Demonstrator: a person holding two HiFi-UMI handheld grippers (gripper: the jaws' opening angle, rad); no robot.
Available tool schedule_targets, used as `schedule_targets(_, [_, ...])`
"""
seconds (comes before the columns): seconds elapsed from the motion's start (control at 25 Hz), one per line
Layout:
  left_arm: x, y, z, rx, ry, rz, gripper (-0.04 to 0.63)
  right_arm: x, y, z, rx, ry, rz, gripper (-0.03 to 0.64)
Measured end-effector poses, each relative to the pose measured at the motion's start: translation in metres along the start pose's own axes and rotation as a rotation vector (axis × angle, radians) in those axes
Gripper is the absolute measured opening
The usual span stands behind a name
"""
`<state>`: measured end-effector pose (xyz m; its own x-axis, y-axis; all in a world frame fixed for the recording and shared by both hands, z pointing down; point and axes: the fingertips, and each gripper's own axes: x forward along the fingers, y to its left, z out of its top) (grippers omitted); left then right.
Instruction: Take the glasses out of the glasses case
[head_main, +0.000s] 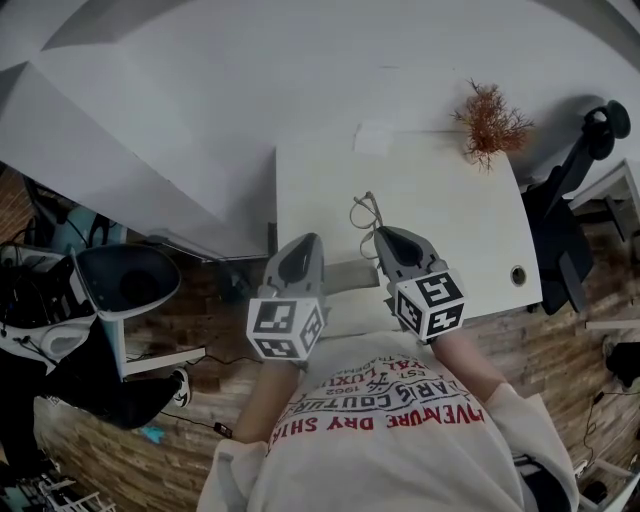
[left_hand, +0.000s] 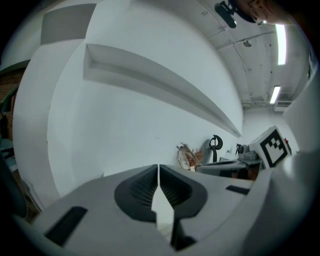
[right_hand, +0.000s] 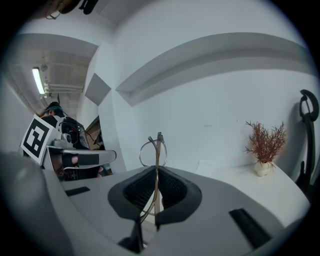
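Up closest, right gripper (right_hand: 156, 172) clamped shut on the glasses (right_hand: 153, 150), pinching a thin bit of the metal frame between the ribbed pads, with a round lens rim poking up past the tips. Probably grabbed by the frame to avoid smudging or squashing the lenses. Seemingly lifted clear of the table (head_main: 450, 220), tilted slightly downward. So, glasses look to be out of the case, just needing somewhere to be set down.

Over to that gripper's left, left gripper (left_hand: 158, 172) closed as well, tips together, nothing seen sticking out beyond them. Parked alongside at about the same height, over the table's near left corner. Guessing placed there to steady the case, but no telling whether it's actually pinching anything. Between the two, down by the table's near edge, a pale greyish slab (head_main: 345, 275). Maybe the case, too washed out to call.

Further ahead and to the right of the right gripper, a small dried reddish plant (right_hand: 264, 145) in a white pot at the table's far end, well apart from the action. Past that, a dark office chair (head_main: 585, 150) off the table's right side. Plain white wall behind it all.
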<state>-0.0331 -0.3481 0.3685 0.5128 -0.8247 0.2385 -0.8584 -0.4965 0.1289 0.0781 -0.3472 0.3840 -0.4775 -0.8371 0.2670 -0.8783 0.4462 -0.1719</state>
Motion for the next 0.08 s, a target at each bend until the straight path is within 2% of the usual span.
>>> schedule_targets(0.08, [0.0035, 0.0003, 0.0002, 0.007, 0.002, 0.0, 0.014, 0.0022, -0.0022, -0.0006, 0.0, 0.003, -0.001, 0.025])
